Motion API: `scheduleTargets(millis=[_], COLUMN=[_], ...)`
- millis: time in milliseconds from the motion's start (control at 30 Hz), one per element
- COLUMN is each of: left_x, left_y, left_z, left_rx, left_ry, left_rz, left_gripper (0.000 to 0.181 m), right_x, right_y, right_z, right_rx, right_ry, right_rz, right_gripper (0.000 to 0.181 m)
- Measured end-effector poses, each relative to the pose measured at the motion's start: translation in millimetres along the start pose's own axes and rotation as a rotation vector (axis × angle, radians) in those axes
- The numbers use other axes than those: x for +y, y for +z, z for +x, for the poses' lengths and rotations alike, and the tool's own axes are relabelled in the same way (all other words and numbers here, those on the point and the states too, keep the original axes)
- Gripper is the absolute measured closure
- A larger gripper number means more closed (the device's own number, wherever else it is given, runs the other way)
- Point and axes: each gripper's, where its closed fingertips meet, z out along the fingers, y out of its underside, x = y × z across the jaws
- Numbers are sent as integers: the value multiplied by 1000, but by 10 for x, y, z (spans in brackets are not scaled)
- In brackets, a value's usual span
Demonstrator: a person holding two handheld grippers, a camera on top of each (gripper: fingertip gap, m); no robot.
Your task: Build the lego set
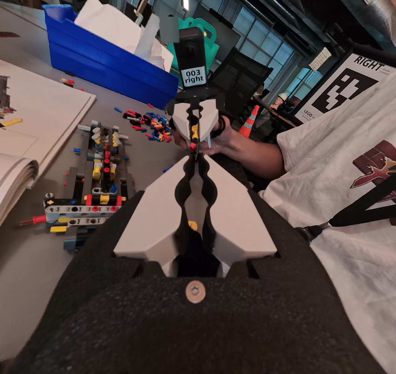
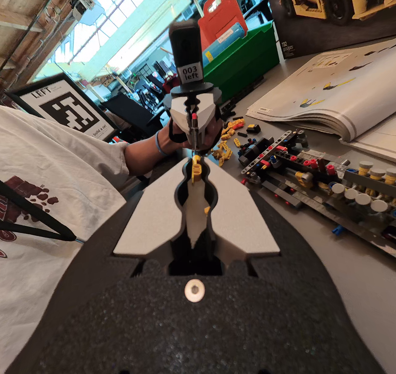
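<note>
My left gripper (image 1: 194,157) and right gripper (image 2: 196,159) meet tip to tip in the air in front of a person's white shirt. In the right wrist view the left gripper (image 2: 195,144) is shut on a thin dark grey axle (image 2: 194,131) with a red end. The right gripper is shut on a yellow connector (image 2: 196,168), which also shows in the left wrist view (image 1: 194,131). A small red part (image 1: 192,146) sits where the tips meet. The half-built dark grey chassis (image 1: 96,181) lies on the table; it also shows in the right wrist view (image 2: 321,175).
Loose red, blue and yellow pins (image 1: 150,126) and yellow connectors (image 2: 227,141) lie beyond the chassis. An open instruction booklet (image 2: 321,106) lies beside it. A blue bin (image 1: 102,59), a green bin (image 2: 240,63) and the set's box (image 2: 332,10) stand at the back. There is about 5 centimetres between the tips of the two grippers.
</note>
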Motion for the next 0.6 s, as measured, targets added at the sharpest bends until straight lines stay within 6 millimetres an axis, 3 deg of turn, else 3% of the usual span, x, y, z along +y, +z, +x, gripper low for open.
scheduleTargets(millis=[200, 300, 400, 467, 600], left_x=[-459, -681, -698, -641, -548], left_y=[-136, -184, -55, 25, 110], left_z=[78, 136, 210, 210, 194], left_rx=[2, 26, 56, 37, 6], left_ry=[34, 22, 31, 61, 78], left_rz=[279, 444, 458, 422, 383], left_gripper=[181, 181, 181, 181, 181], right_x=[-455, -542, -609, -692, -646], right_y=[-108, 104, 324, 304, 353], right_z=[-6, -102, -238, -265, -290], right_rx=[12, -64, -169, -189, -196], right_ry=[57, 156, 204, 193, 176], right_rz=[337, 469, 538, 590, 540], right_gripper=[152, 144, 148, 156, 159])
